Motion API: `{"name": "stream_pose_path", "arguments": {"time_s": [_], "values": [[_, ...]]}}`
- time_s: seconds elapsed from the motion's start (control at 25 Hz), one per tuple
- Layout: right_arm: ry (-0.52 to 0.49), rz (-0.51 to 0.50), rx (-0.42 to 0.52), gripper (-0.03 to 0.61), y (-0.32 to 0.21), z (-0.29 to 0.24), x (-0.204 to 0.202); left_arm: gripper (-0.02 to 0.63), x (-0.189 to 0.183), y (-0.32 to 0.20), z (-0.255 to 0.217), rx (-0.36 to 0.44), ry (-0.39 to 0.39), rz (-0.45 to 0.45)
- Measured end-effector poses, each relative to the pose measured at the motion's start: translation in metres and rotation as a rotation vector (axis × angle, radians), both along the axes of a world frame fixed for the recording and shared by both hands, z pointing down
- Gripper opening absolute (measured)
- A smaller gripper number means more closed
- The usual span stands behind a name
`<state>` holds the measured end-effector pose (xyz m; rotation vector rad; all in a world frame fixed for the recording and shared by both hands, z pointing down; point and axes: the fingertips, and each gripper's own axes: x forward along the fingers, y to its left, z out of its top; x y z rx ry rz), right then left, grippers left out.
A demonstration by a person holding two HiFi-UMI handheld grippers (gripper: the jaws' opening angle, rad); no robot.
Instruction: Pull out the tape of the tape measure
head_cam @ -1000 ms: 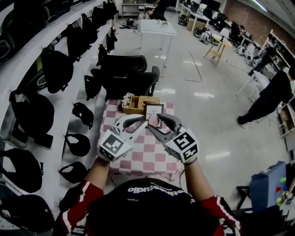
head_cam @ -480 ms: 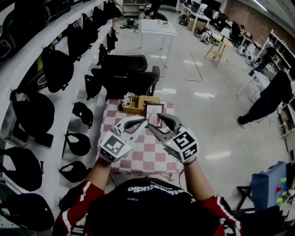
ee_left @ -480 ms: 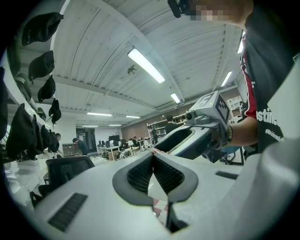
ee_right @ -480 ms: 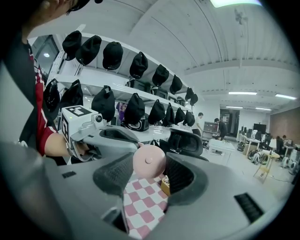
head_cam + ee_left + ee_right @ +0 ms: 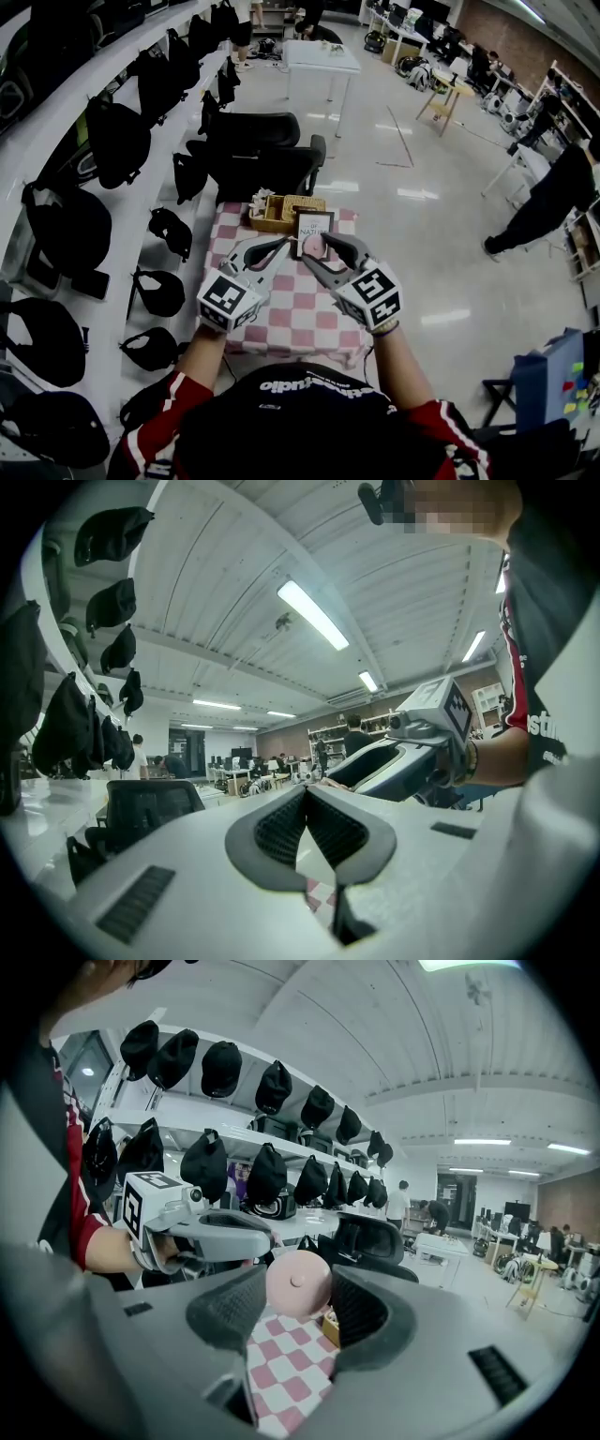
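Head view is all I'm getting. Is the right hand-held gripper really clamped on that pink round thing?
Observer: Yes. The right gripper view shows the right hand-held gripper pressing its pads on both sides of the pink round plastic tape measure.
Operator: And the left one?
Observer: The left gripper view shows the left hand-held gripper with its pad tips together and nothing visible between them.
Operator: Any tape out?
Observer: No drawn tape shows in the right gripper view; the left tip sits at the tape measure's edge.
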<state>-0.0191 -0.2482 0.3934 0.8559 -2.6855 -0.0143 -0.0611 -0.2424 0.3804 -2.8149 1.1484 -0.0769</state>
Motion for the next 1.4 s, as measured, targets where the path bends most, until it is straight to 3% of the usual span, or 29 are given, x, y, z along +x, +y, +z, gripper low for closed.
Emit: {"name": "stream_pose_path", "arguments": {"time_s": [0.52,1.4], "values": [[-0.007,0.11,-0.069,0.222,-0.019,0.02,0.037,0.006,-0.029,-0.014,0.009,-0.055,0.082,-0.12],[0.015,0.271,-0.079,0.222,-0.04,0.021,0.109,0.006,-0.086,-0.028,0.023,-0.102,0.195,-0.291]]}}
